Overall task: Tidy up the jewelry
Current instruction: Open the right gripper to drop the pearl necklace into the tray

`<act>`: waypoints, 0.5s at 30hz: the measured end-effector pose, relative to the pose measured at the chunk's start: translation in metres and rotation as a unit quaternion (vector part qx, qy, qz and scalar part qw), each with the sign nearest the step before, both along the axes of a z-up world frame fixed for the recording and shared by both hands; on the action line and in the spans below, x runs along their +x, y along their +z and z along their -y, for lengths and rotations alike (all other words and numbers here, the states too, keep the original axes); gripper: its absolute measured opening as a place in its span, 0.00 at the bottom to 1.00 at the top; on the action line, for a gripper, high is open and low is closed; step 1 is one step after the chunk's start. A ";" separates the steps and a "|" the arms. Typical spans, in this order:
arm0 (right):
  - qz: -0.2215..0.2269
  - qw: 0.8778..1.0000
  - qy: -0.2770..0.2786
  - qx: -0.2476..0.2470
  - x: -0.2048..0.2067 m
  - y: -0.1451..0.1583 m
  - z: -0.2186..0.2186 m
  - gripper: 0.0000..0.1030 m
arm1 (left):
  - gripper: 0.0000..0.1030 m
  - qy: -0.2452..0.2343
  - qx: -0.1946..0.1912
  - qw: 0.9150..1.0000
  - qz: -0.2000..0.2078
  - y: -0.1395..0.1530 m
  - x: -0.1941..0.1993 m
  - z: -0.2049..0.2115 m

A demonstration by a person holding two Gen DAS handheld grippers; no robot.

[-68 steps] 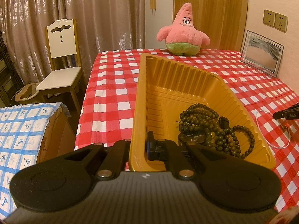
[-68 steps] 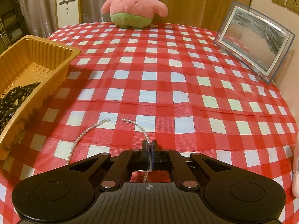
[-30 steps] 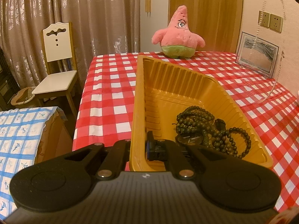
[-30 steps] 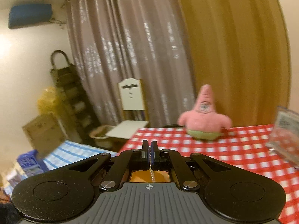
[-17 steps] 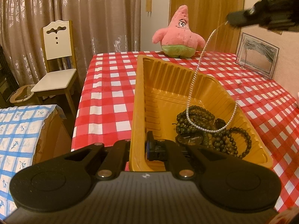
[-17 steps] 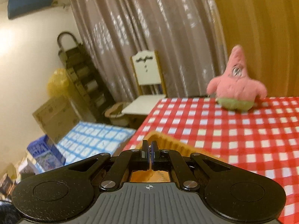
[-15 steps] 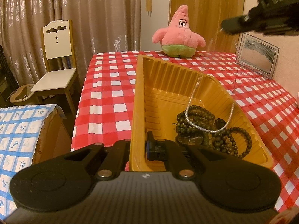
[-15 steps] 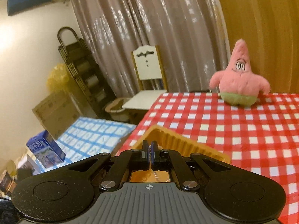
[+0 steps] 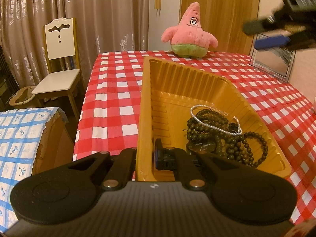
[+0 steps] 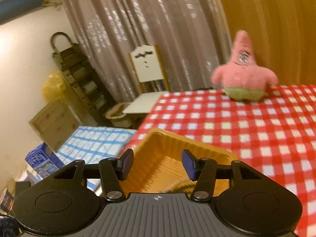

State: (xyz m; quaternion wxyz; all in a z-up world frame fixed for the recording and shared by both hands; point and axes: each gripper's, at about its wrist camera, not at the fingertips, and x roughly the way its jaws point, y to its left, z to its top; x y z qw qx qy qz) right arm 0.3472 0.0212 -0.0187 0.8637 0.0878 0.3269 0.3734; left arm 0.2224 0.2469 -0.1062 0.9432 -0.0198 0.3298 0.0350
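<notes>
Pearl necklace (image 9: 215, 119) lies in tray (image 9: 197, 86); right gripper (image 10: 157, 165) spread above, left gripper (image 9: 146, 156) clamping tray wall.

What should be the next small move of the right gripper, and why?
Probably lift the right gripper up and away from the yellow tray. Its jaws stand wide open with nothing between them, and the pearl necklace lies inside the tray on the dark bead bracelets. The left gripper is clamped on the tray's wall.

Each matte black plastic tool (image 10: 157, 164) has a ribbed grey base, round side discs, silver pivot screws, blue-padded fingertips (image 10: 187, 165) and a small crosshair mark.
</notes>
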 end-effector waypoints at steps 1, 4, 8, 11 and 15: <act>-0.004 1.000 -0.009 -0.007 -0.001 -0.003 0.006 0.53 | 0.03 0.000 0.001 1.000 0.000 -0.001 0.001 0.000; -0.019 0.999 -0.034 -0.032 -0.005 -0.018 0.026 0.53 | 0.03 -0.002 -0.001 1.000 0.000 -0.001 0.003 0.000; -0.056 0.995 -0.064 -0.049 -0.013 -0.041 0.057 0.53 | 0.03 -0.009 0.002 1.000 0.001 -0.001 0.008 0.003; -0.076 0.991 -0.089 -0.061 -0.020 -0.053 0.078 0.53 | 0.03 -0.013 0.002 1.000 0.001 -0.002 0.014 0.008; -0.095 0.986 -0.122 -0.068 -0.026 -0.061 0.102 0.53 | 0.03 -0.019 -0.001 1.000 0.001 -0.003 0.022 0.021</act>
